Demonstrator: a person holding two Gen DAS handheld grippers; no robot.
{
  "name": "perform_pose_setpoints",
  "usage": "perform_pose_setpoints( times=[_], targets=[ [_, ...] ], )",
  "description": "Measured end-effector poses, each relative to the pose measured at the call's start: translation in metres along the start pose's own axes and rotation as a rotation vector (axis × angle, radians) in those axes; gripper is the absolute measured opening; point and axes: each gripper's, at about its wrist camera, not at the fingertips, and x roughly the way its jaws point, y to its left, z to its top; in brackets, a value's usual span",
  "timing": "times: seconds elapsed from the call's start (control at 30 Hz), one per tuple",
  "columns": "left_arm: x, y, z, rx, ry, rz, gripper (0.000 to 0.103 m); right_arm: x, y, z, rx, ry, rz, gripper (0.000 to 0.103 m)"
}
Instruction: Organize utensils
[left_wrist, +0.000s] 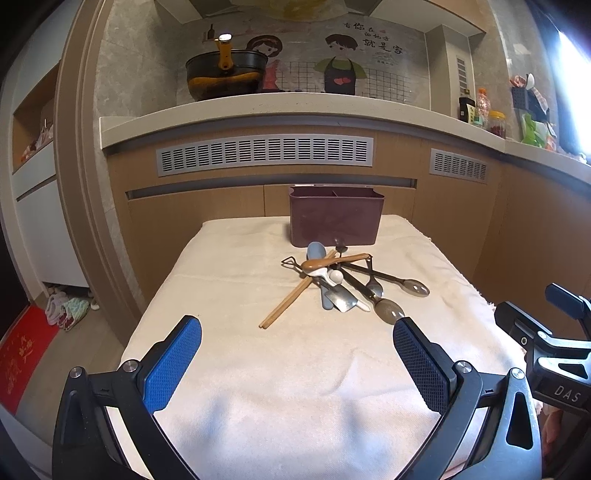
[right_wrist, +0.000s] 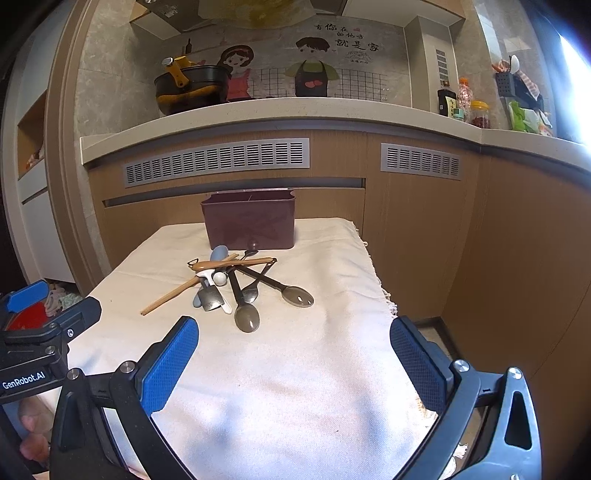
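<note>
Both of your grippers hang back over the near end of the cream cloth (left_wrist: 280, 387), and each has its blue pads spread wide with nothing between them: the left gripper (left_wrist: 297, 332) sits left of the heap, the right gripper (right_wrist: 294, 332) faces it more squarely. The utensils lie in one crossed pile (left_wrist: 340, 280) mid-cloth, just in front of the maroon divided caddy (left_wrist: 336, 218), which looks empty as far as its rim shows. Nothing is sorted yet, so your first pick matters. Take a piece from the edge of the pile, not from under the crossings: the dark translucent spoon (right_wrist: 246, 317) points its bowl toward you and lies nearest the right gripper, and the chopsticks (left_wrist: 284, 302) stick out to the left, free along most of their length. Come in low, line the pads across the handle, close on one piece only, and lift straight up so the wooden spoon (left_wrist: 332, 261) lying across the top is not dragged along.
</note>
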Motion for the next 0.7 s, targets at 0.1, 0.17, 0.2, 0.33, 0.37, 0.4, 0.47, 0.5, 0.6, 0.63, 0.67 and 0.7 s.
perform_pose_setpoints(
  times=[0.1, 0.17, 0.2, 0.33, 0.37, 0.4, 0.47, 0.5, 0.6, 0.63, 0.67, 0.7],
  targets=[
    [-0.0011, -0.0010, -0.0001, 0.004, 0.001, -0.003, 0.103, -0.0014, -0.0004, -0.0004, 0.003, -0.004, 0.005, 0.103],
    [-0.0014, -0.0008, 0.0004, 0.004, 0.000, -0.003, 0.103, -0.0019, -0.0007, -0.0005, 0.006, -0.003, 0.010, 0.103],
    [-0.0014, -0.0009, 0.0005, 0.004, 0.000, -0.003, 0.103, -0.0019, -0.0014, -0.0007, 0.009, -0.002, 0.012, 0.103],
    [-0.0015, -0.0013, 0.0002, 0.005, 0.001, -0.002, 0.103, -0.0011, -0.0027, -0.0006, 0.021, -0.001, 0.026, 0.103],
    [-0.0013, -0.0011, 0.0000, 0.004, 0.000, -0.003, 0.103, -0.0010, -0.0029, -0.0005, 0.023, 0.000, 0.029, 0.103],
    [-0.0013, -0.0012, 0.0000, 0.003, 0.000, -0.003, 0.103, -0.0010, -0.0019, -0.0008, 0.022, 0.001, 0.027, 0.103],
    [-0.0013, -0.0013, 0.0001, 0.004, -0.001, -0.003, 0.103, -0.0014, -0.0023, -0.0015, 0.022, -0.003, 0.025, 0.103],
    [-0.0012, -0.0015, 0.0001, 0.005, 0.000, -0.003, 0.103, -0.0017, -0.0024, -0.0017, 0.021, -0.003, 0.025, 0.103],
    [-0.0014, -0.0017, 0.0007, 0.005, 0.002, -0.002, 0.103, -0.0012, -0.0019, -0.0016, 0.020, 0.002, 0.024, 0.103],
    [-0.0017, -0.0016, 0.0008, 0.005, 0.002, -0.002, 0.103, -0.0010, -0.0022, -0.0021, 0.020, 0.003, 0.025, 0.103],
    [-0.0016, -0.0018, 0.0009, 0.004, 0.001, -0.002, 0.103, -0.0007, -0.0025, -0.0022, 0.020, 0.007, 0.026, 0.103],
    [-0.0019, -0.0019, 0.0012, 0.004, -0.001, -0.002, 0.103, 0.0001, -0.0018, -0.0025, 0.017, 0.010, 0.027, 0.103]
  ],
)
